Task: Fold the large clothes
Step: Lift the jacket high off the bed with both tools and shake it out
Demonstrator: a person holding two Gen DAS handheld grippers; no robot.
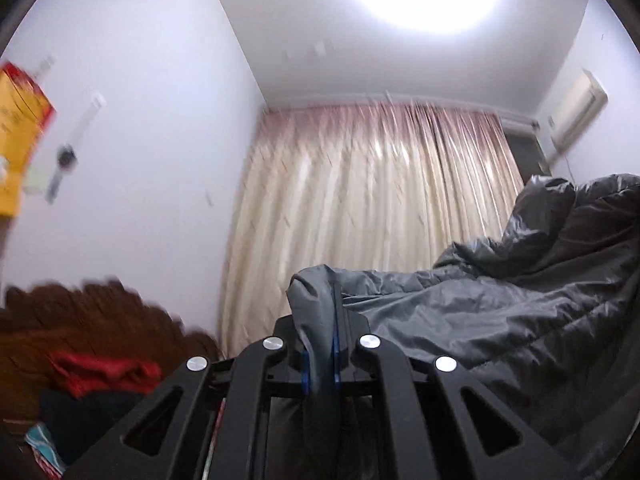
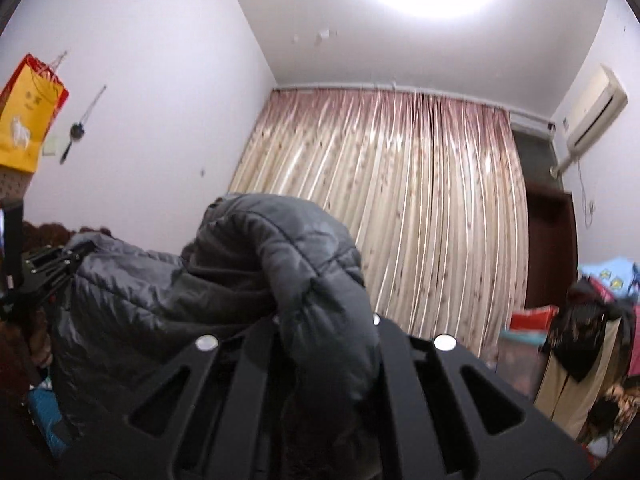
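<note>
Grey quilted fabric of the padded jacket (image 1: 500, 300) was pinched in the left gripper (image 1: 320, 344), its jaws pressed together on a fold between blue pads; the right gripper (image 2: 320, 320) was hidden under a draped bulge of the same jacket (image 2: 280, 264), jaws closed on it; the garment hung stretched between both, raised in the air; behind stood a striped cream-and-pink curtain (image 2: 400, 208), a yellow paper bag (image 2: 28, 116) on the wall, and an air conditioner (image 2: 596, 108).
</note>
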